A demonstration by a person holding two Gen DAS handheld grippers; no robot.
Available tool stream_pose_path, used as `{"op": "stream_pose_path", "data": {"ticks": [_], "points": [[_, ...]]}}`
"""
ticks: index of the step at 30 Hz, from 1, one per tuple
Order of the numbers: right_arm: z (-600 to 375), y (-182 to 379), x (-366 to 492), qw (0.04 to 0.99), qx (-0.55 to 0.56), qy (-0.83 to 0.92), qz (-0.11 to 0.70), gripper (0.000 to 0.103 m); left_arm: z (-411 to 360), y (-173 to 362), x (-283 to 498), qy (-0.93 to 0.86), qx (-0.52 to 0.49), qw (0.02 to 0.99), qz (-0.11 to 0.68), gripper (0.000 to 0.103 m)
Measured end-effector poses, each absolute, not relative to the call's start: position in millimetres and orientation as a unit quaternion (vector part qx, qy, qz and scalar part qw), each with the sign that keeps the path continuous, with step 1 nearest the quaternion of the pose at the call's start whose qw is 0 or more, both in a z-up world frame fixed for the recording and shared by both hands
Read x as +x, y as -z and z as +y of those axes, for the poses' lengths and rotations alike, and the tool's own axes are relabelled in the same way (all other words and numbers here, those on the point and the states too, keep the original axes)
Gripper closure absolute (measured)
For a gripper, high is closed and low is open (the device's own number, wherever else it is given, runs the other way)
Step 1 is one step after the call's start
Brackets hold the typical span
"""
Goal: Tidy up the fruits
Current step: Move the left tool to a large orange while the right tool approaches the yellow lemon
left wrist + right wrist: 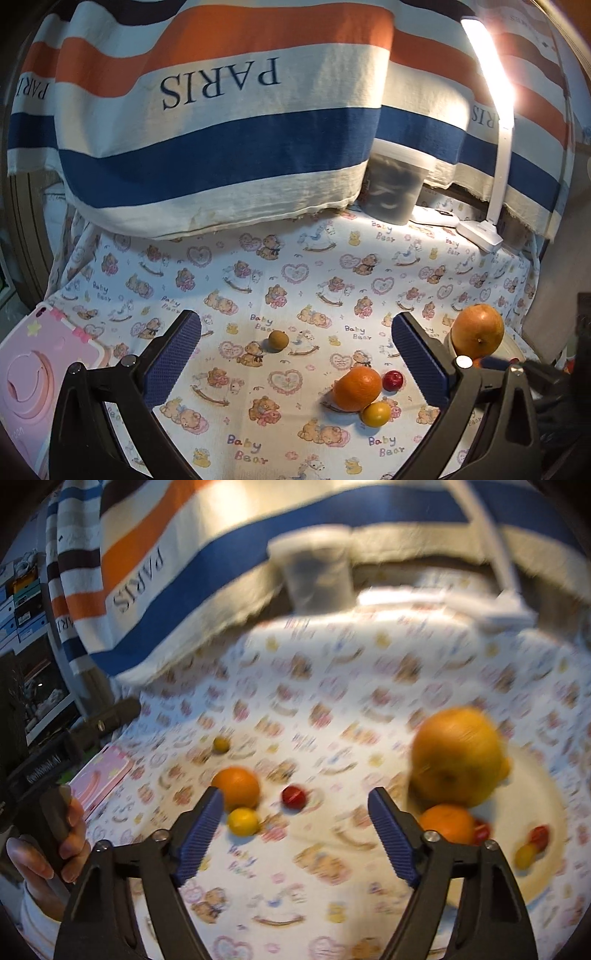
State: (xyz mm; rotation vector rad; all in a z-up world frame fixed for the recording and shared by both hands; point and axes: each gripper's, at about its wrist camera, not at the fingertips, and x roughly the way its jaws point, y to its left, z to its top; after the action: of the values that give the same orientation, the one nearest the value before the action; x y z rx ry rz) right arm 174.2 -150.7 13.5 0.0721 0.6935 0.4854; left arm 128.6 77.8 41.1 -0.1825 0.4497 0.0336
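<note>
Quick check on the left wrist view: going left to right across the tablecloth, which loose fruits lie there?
Small brown round fruit → medium orange → small red fruit → big orange fruit on the white plate.

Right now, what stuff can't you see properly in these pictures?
- Plate, left wrist view: mostly hidden behind the left gripper finger and the big orange fruit.
- Small fruits on the plate, right wrist view: too blurred by motion to name.
- Grey container, left wrist view: contents too dark to tell; top under the striped towel.
- Pink case: cut off by the edge.
</note>
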Motion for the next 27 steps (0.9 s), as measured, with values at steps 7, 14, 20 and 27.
{"op": "stream_pose_path", "data": {"ticks": [7,14,20,27], "points": [[-127,11,195,0.883,0.041,-0.257,0.39,0.047,76,-33,134,-0.026,-0.087,0.966,0.243,0.0],[-103,22,194,0.87,0.02,-0.267,0.414,0.058,83,-26,141,-0.034,-0.104,0.957,0.268,0.0],[-80,27,197,0.867,-0.009,-0.267,0.421,0.064,89,-22,144,-0.039,-0.12,0.953,0.276,0.0],[-74,35,198,0.869,-0.02,-0.265,0.418,0.065,87,-21,145,-0.035,-0.123,0.952,0.28,0.0]]}}
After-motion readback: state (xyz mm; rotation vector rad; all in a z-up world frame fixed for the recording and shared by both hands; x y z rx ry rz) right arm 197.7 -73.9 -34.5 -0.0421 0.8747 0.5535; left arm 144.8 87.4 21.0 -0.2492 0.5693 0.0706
